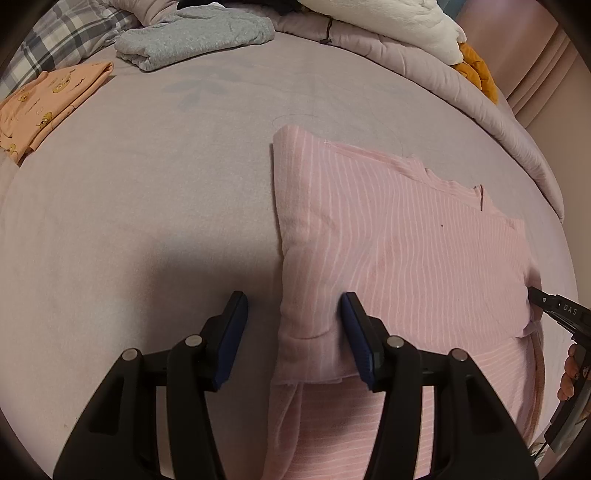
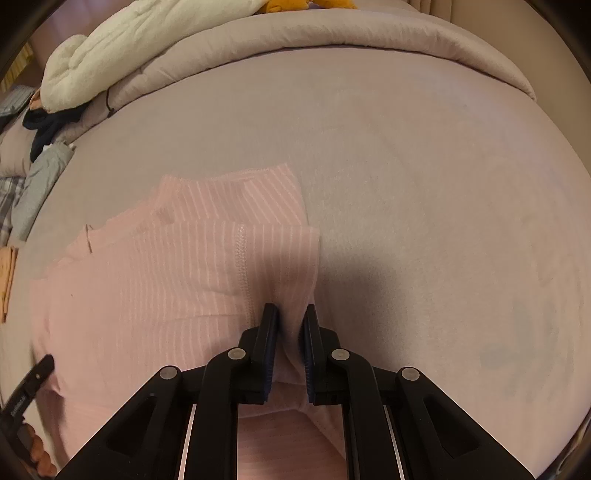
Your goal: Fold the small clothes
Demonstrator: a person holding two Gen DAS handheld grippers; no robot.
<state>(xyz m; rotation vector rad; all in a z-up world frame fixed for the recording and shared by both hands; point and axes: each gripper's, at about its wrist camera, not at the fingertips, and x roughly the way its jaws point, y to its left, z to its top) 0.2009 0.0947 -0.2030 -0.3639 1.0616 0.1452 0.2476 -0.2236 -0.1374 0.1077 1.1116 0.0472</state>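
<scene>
Pink top [image 1: 406, 240] part-folded, sides turned in; left gripper [image 1: 295, 328] stands open astride its edge, right gripper [image 2: 291, 332] pinches its fabric; final folds outstanding.

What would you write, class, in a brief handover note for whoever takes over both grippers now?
Left gripper: jaws open, straddling the left folded edge of the pink white-striped knit top, not pinching it.
Right gripper: jaws shut on the top's right folded edge.
Top lies on the mauve bed sheet, both sides folded inward.
Already folded at the far left: grey fleece garment, orange printed garment.
Left to do: probably release the right edge, then fold the top across and set it beside the others.
</scene>
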